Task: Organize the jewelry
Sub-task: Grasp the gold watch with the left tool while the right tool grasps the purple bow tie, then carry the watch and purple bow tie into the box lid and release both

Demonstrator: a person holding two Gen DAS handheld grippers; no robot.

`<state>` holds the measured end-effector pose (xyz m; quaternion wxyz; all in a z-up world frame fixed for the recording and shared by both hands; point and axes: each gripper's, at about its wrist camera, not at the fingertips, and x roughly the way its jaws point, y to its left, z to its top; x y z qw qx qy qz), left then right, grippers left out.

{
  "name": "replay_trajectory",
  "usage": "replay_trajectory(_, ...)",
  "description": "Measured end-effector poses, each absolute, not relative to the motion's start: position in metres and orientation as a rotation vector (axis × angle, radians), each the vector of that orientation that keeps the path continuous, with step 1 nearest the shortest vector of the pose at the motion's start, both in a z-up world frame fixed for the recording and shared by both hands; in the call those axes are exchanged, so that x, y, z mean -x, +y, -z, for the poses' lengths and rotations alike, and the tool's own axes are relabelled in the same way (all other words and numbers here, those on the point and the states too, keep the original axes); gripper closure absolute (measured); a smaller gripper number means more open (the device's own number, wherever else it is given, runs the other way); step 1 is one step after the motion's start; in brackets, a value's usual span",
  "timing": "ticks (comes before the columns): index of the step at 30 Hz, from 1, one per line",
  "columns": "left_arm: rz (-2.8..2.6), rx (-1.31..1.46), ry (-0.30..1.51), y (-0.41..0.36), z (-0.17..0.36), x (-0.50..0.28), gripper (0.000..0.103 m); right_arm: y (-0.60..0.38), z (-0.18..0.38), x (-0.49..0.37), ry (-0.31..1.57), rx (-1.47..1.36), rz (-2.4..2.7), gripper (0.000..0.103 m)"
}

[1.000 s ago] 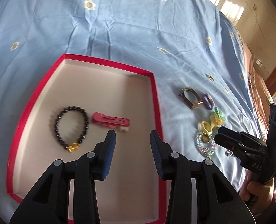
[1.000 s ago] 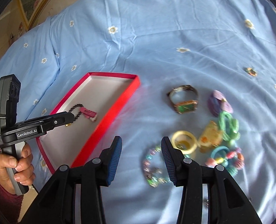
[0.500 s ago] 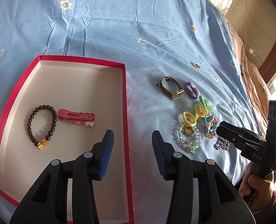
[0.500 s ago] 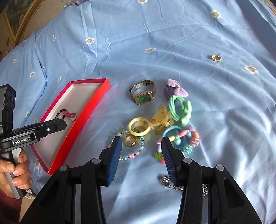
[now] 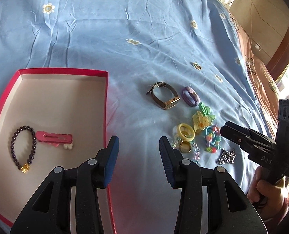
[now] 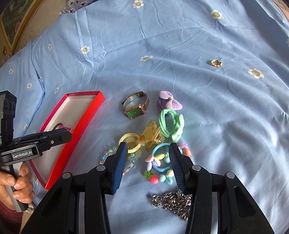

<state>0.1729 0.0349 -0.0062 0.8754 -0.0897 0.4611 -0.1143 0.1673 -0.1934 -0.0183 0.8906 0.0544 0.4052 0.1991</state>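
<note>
Gaping right gripper [image 6: 147, 152] | beaded blue bracelet [image 6: 160, 160] | crumpled steel chain [image 6: 170, 201]

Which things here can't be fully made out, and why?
- Silver chain: right wrist view, far end hidden under the right gripper.
- Bead bracelet: same view, partly behind a finger.
- Small ring: left wrist view, too small for detail.
- Red box: near corner hidden by the left gripper.

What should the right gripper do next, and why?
Probably lower the right gripper onto the blue beaded hair tie: its jaws are open and empty, framing that piece, which lies outside the red box.
</note>
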Motion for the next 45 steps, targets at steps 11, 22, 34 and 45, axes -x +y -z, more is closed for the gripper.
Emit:
replay_trajectory(11, 0.247, 0.201, 0.976, 0.02, 0.005, -0.226, 0.062, -0.199, 0.009, -0.206, 0.815, -0.093, -0.373, 0.059)
replay_trajectory(22, 0.269, 0.183, 1.063, -0.005, 0.031, -0.289, 0.063, -0.192, 0.027, -0.259, 0.877, -0.044, -0.357, 0.068)
replay_trajectory(34, 0.315, 0.154, 1.079, -0.018, 0.049, -0.294, 0.099, -0.186, 0.043, -0.271, 0.908, -0.03, -0.359, 0.09)
replay_trajectory(45, 0.31, 0.178, 0.996, 0.007, 0.019, -0.252, 0.1, -0.183, 0.015, -0.247, 0.837, -0.098, -0.402, 0.09)
